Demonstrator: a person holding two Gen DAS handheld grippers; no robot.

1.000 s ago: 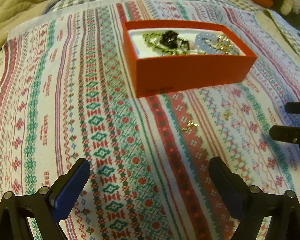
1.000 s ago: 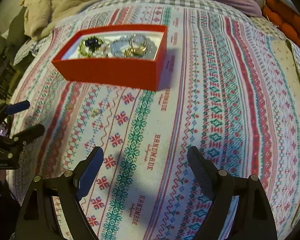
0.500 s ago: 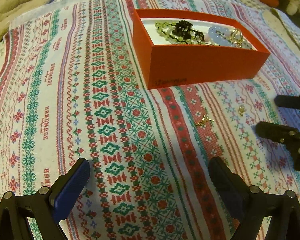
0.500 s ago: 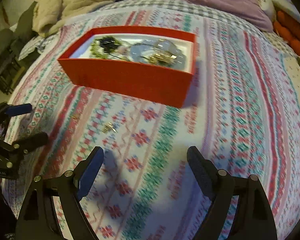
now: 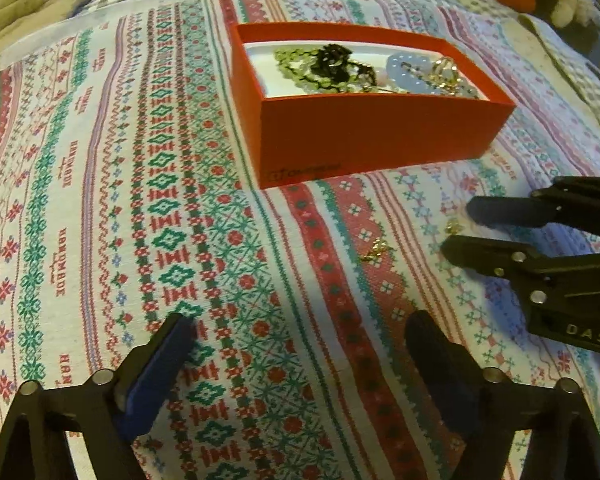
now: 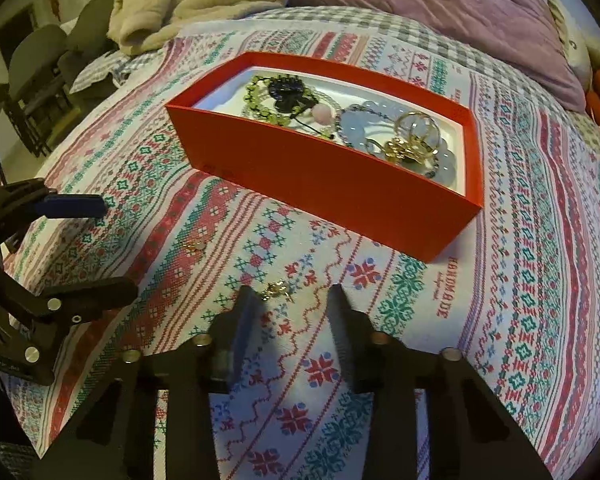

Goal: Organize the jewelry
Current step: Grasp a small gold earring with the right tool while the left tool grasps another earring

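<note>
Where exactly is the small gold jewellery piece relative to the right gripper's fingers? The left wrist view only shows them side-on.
Observer: In the right wrist view, the small gold jewellery piece lies on the patterned bedspread just ahead of the open right gripper. It is between the tips, nearer the left one, and untouched.
Operator: And the other gold piece?
Observer: The second gold piece lies beyond the open left gripper, clear of both fingers.
Operator: What does the near wall of the orange-red cardboard box hide?
Observer: In the orange-red cardboard box, a pale blue bead bracelet fills the right end, with gold rings on top.
</note>
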